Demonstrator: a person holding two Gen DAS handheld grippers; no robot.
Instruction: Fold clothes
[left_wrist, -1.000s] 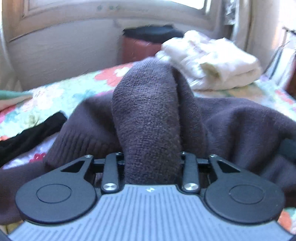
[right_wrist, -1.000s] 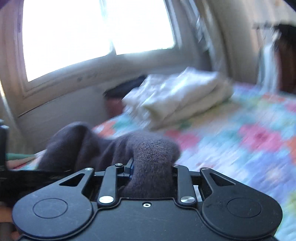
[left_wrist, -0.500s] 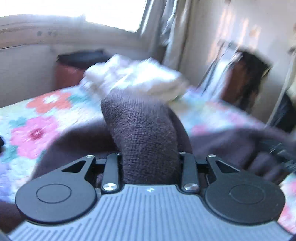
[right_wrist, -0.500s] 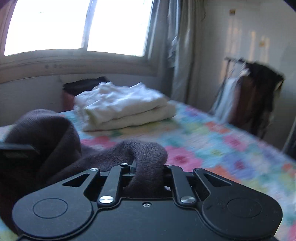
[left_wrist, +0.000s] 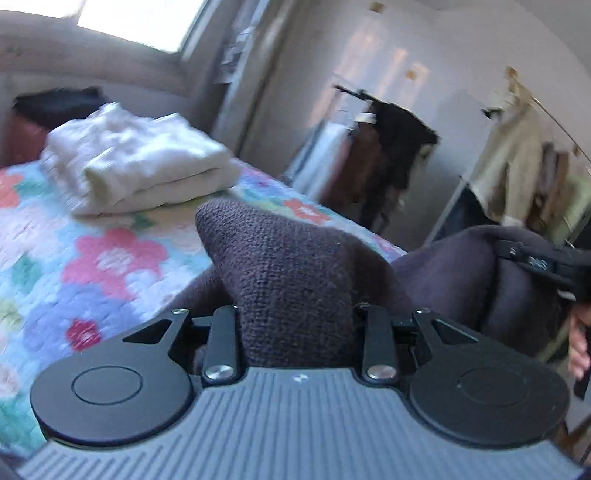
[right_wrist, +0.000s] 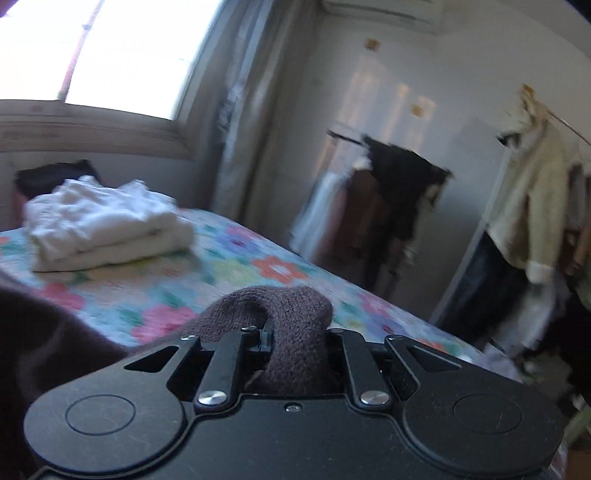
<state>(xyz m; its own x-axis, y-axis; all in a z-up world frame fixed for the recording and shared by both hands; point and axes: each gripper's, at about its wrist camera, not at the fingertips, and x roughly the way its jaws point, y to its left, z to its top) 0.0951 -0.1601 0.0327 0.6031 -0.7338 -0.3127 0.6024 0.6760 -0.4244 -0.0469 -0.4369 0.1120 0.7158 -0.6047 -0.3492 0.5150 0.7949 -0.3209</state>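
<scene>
A dark brown knit sweater (left_wrist: 295, 273) bunches up between the jaws of my left gripper (left_wrist: 295, 317), which is shut on it and holds it above the bed. My right gripper (right_wrist: 295, 343) is shut on another fold of the same sweater (right_wrist: 291, 314). The right gripper also shows at the right edge of the left wrist view (left_wrist: 543, 264), gripping the sweater's far part. The sweater hangs between the two grippers; more of it fills the left edge of the right wrist view (right_wrist: 40, 350). The fingertips are hidden by cloth.
The bed has a floral quilt (left_wrist: 110, 258) (right_wrist: 236, 266). A folded cream-white stack (left_wrist: 136, 166) (right_wrist: 103, 225) lies at its far side near the window. A clothes rack with hanging garments (right_wrist: 524, 214) and dark clothes (right_wrist: 399, 192) stands beyond the bed's right edge.
Both grippers have swung to the right with the sweater, lifting it off the bed; the view has turned from the window toward the clothes rack. Both stay shut.
</scene>
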